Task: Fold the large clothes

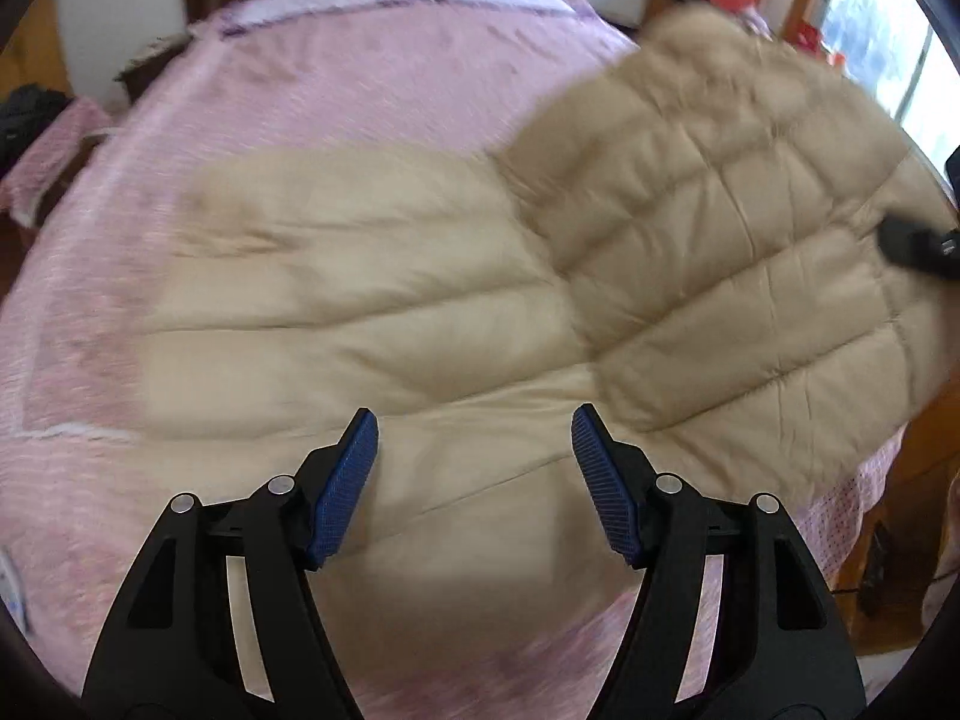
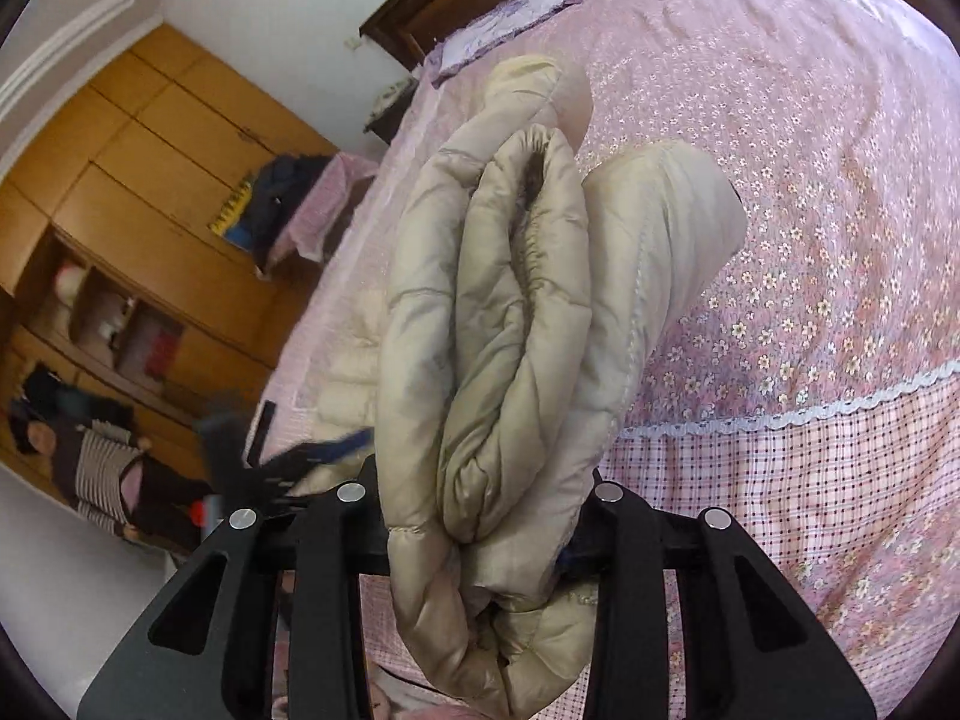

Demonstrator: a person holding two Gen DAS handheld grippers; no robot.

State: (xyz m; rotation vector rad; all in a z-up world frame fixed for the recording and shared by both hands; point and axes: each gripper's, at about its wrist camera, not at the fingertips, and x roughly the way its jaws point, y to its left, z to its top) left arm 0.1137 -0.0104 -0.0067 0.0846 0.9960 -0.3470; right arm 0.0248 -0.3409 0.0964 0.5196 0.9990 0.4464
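Right hand-held gripper (image 2: 480, 516) clamping bunched beige jacket (image 2: 516, 312), wooden wardrobe (image 2: 150, 180) beside pink bedspread (image 2: 810, 210)

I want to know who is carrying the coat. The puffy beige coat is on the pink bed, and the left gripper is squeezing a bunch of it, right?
Not quite: the left gripper is open and empty above the beige coat on the pink bed. The right wrist view shows the right gripper squeezing the bunched cloth.

Quilted, faintly shiny cloth jacket (image 1: 420, 300) on matt cotton bedspread (image 1: 372, 78).
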